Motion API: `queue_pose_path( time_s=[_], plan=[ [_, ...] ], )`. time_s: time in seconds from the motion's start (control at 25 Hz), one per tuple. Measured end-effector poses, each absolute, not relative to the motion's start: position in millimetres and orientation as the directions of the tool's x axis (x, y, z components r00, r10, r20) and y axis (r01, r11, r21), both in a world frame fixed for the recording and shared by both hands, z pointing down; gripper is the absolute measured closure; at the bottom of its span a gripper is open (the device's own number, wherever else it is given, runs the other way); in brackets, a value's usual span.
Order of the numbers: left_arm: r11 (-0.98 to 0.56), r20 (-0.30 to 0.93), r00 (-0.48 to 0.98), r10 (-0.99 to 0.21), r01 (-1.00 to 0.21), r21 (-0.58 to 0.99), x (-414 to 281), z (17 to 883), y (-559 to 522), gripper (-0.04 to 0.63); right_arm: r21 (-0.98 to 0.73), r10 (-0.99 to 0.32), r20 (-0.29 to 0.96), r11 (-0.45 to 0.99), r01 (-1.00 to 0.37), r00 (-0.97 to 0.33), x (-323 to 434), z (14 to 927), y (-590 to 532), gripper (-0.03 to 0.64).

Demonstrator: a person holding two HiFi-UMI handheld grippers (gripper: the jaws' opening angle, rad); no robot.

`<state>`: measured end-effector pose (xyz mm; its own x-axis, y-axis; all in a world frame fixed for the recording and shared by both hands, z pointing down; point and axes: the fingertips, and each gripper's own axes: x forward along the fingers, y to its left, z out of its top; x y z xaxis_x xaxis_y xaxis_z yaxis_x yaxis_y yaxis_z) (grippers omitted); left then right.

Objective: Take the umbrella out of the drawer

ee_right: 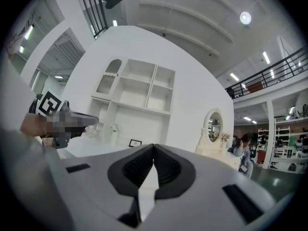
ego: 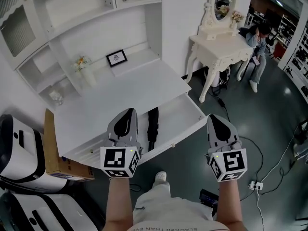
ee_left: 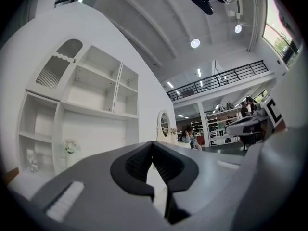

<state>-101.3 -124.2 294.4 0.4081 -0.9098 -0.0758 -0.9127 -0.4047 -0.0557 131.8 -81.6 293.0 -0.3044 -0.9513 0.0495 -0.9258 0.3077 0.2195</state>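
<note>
In the head view, your left gripper [ego: 128,111] sits over the front edge of the open drawer [ego: 185,109], its jaws closed together with nothing between them. The black umbrella [ego: 153,127] lies folded in the drawer, just to the right of that gripper's tips and not touched by either tool. Your right gripper [ego: 215,117] is well off to the right, past the drawer's front corner and over the dark floor, and its jaws are closed and empty too. The drawer belongs to a white desk [ego: 139,83] that carries a small picture frame [ego: 117,57] and a flower vase [ego: 82,64] near the back. A cardboard box [ego: 57,150] leans at the desk's left end. A white dressing table [ego: 222,47] stands further right, with a seated person [ego: 257,44] beside it.

In the left gripper view, your jaws meet along a single line, gripping nothing. Beyond them you see the white shelving and the vase. Neither the drawer nor the umbrella shows here.

In the right gripper view, the pads are likewise pressed together and empty. Your left gripper shows at the left edge, with the picture frame and the dressing table's mirror ahead. The umbrella is out of sight in this view.
</note>
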Motion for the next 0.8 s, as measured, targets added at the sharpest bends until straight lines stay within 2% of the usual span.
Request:
queue_pose_path(
  time_s=[0.56,0.68,0.8],
  plan=[
    [-0.451,-0.032,0.45,-0.893,-0.892,0.028,-105,316,-237,0.584,0.207,-0.958,0.091,0.285,-0.936,-0.272,121,303,-189,0.609],
    [-0.472,-0.014,0.472,-0.882,-0.88,0.061,-103,325,-255,0.552,0.177,-0.956,0.109,0.287,-0.941,-0.271,120,311,-204,0.609],
    [-0.489,0.0,0.49,-0.871,-0.869,0.081,-100,333,-268,0.446,0.155,-0.958,0.128,0.275,-0.949,-0.257,122,319,-217,0.609]
  ],
)
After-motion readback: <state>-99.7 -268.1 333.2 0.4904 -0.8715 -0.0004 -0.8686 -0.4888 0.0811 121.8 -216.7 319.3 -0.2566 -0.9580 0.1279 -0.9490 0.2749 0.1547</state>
